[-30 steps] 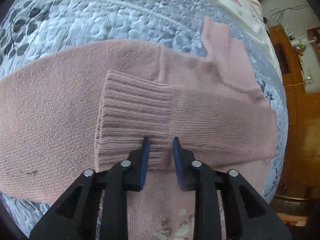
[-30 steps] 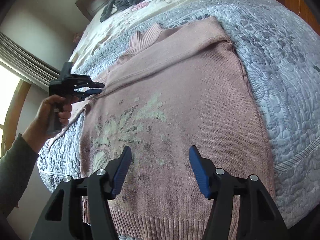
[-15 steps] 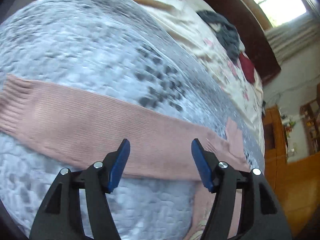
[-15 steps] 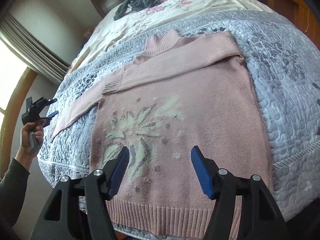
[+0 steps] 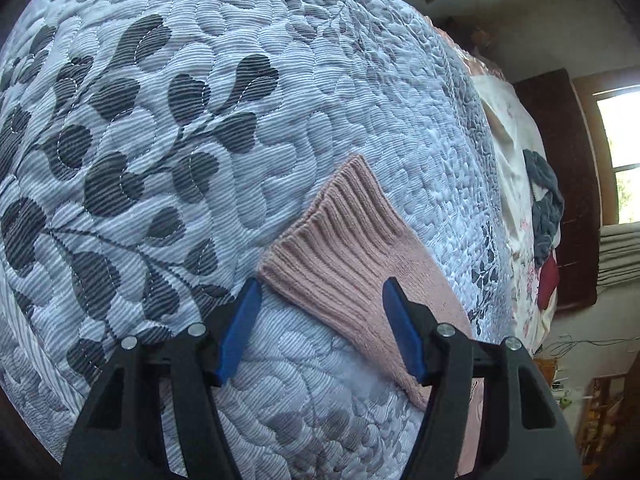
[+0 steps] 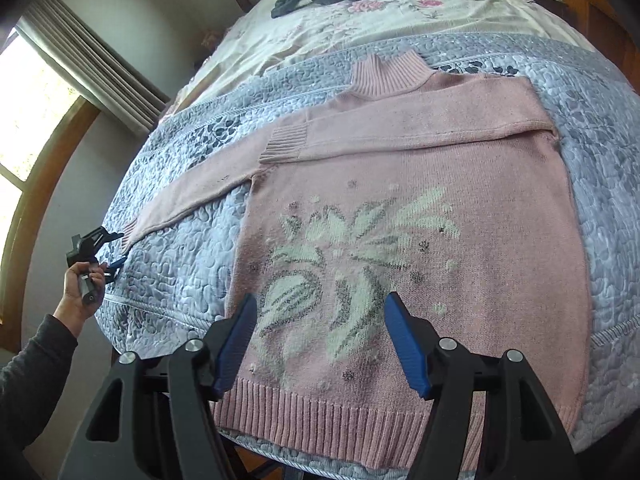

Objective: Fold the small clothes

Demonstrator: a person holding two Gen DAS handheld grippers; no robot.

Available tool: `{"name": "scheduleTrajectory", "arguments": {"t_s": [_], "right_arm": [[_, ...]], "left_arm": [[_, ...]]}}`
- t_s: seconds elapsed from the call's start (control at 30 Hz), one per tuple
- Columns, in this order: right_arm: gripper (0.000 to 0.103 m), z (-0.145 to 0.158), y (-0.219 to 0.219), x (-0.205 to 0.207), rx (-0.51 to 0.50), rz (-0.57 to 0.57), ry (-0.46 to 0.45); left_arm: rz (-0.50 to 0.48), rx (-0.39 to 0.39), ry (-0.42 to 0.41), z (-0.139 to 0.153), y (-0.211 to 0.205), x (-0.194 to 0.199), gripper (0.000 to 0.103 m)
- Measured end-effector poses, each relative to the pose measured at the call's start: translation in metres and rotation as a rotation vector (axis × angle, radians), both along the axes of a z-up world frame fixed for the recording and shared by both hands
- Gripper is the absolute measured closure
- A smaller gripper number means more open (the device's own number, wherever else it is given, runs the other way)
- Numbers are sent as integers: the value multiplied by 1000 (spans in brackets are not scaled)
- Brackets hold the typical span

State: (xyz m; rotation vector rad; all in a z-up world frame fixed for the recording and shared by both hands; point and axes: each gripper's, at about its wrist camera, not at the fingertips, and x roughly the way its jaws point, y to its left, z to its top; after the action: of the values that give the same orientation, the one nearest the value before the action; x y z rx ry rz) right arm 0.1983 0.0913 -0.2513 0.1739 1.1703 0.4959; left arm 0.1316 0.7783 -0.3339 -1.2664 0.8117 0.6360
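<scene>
Left wrist view, left gripper [image 5: 320,320]: fingers spread wide, empty, straddling the ribbed cuff [image 5: 340,240] at lower centre of frame; contact not confirmed.
Right gripper [image 6: 318,336]: fingers spread, holding nothing, hovering over the sweater [image 6: 420,240] hem at lower centre.
Sweater position: flat on the quilt [image 6: 180,264] of the bed, one sleeve folded across the chest, the other stretched toward frame left.
Risk, cuff grasp: fingers may close on quilt along with knit, dragging the cover.
Risk, sleeve lift: a one-layer pinch could slip, dropping the sleeve askew.
Risk, body shift: unheld hem may slide, skewing the fold.
</scene>
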Motion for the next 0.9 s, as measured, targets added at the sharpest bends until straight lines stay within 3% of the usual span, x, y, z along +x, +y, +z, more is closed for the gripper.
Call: {"name": "scheduleTrajectory", "arguments": {"t_s": [0.1,0.13,0.17,0.2,0.27,0.37,0.5,0.63,0.77,0.9], "right_arm": [[36,0,3,0,-9,7,1],[36,0,3,0,-10,7,3],[36,0,3,0,-10,5,4],[36,1,3,-1,-11,3,5],[36,2,1,-1,-9,-2,4],[36,4,-3,0,-14,-12,-2],[36,3,-10,5,1,-40,8],[36,5,-22,7,41,-78,26],[36,10,-38,8,57,-108,17],[36,9,-57,10,58,-138,17]], "left_arm": [[-20,24,3,-1,6,8,38],[-26,37,17,0,7,11,44],[-37,41,37,-1,9,15,71],[-44,33,40,-2,11,17,91],[-31,39,17,6,12,21,92],[-62,84,-130,49,-4,38,94],[-236,208,-309,133,-61,89,94],[-430,292,-403,189,-134,152,94],[-619,331,-412,204,-214,210,94],[-790,344,-378,188,-294,255,94]]}}
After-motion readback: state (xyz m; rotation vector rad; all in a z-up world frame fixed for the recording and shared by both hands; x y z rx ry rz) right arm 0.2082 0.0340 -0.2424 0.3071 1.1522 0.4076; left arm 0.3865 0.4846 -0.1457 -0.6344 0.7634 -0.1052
